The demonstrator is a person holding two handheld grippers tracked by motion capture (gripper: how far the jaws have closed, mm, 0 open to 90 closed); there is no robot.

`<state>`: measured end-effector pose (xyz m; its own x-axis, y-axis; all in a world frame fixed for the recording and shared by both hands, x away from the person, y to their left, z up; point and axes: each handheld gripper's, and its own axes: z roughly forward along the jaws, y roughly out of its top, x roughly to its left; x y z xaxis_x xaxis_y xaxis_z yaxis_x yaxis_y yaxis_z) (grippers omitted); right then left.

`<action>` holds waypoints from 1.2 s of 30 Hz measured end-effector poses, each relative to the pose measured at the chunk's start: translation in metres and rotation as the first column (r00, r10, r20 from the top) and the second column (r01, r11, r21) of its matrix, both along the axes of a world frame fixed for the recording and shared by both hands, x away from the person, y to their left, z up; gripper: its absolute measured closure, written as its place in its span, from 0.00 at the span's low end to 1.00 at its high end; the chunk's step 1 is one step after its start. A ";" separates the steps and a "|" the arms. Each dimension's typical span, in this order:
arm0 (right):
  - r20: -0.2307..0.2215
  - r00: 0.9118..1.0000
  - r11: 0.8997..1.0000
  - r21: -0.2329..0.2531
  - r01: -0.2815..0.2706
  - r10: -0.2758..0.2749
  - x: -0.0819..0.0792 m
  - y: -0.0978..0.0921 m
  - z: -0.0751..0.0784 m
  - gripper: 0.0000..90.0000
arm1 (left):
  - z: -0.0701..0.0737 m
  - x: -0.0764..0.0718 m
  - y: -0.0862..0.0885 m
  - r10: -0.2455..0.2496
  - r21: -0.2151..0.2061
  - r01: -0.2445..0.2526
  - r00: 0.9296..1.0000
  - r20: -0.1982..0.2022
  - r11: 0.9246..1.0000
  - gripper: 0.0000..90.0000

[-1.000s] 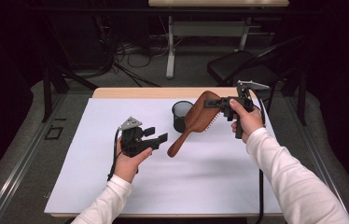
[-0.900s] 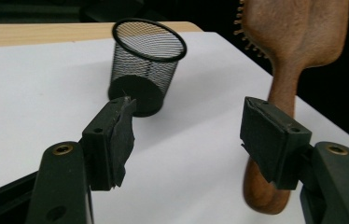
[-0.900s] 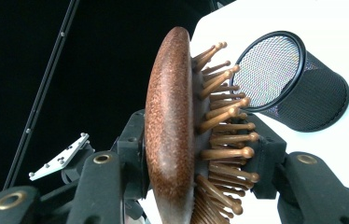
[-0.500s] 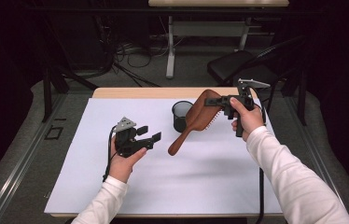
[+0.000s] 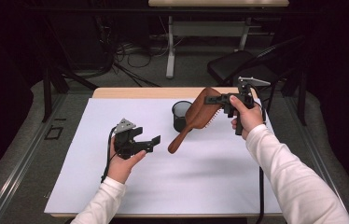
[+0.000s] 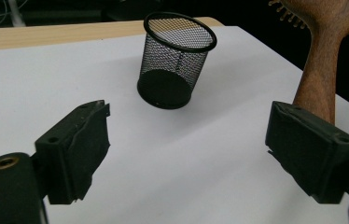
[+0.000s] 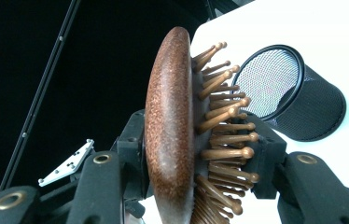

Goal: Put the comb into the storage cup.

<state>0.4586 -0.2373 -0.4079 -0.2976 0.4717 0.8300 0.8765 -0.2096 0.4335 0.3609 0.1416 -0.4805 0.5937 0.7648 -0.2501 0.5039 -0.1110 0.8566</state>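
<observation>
A brown wooden hairbrush (image 5: 195,119) hangs in the air over the white table sheet (image 5: 210,177), handle pointing down to the left. My right gripper (image 5: 214,101) is shut on its head; in the right gripper view the jaws clamp the brush head (image 7: 172,135) across its back and wooden bristles. A black mesh cup (image 5: 181,115) stands upright just left of the brush, also seen as the mesh cup (image 6: 175,58) and mesh cup (image 7: 294,93). My left gripper (image 5: 148,140) is open and holds nothing, left of the handle tip. The handle (image 6: 319,79) shows past its right jaw.
The wooden table edge (image 5: 140,92) runs along the back of the sheet. A black chair (image 5: 238,67) and a desk frame with cables stand on the floor beyond the table. Dark floor borders both sides.
My left gripper has drawn back toward the near left, away from the brush handle, and stays open. The right gripper and brush have barely moved.
</observation>
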 end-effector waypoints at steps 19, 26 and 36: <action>0.018 1.000 1.000 -0.017 0.020 -0.020 0.004 -0.002 0.008 0.56 | -0.004 0.001 0.014 0.049 -0.055 -0.049 0.999 -0.012 0.997 0.00; 0.021 0.999 0.999 -0.022 0.032 -0.032 0.007 -0.001 0.012 0.56 | -0.004 0.000 0.018 0.044 -0.051 -0.045 0.999 -0.009 0.998 0.00; 0.030 0.998 0.998 -0.030 0.048 -0.047 0.011 -0.001 0.019 0.56 | -0.004 -0.002 0.018 0.031 -0.042 -0.031 0.999 -0.010 0.999 0.00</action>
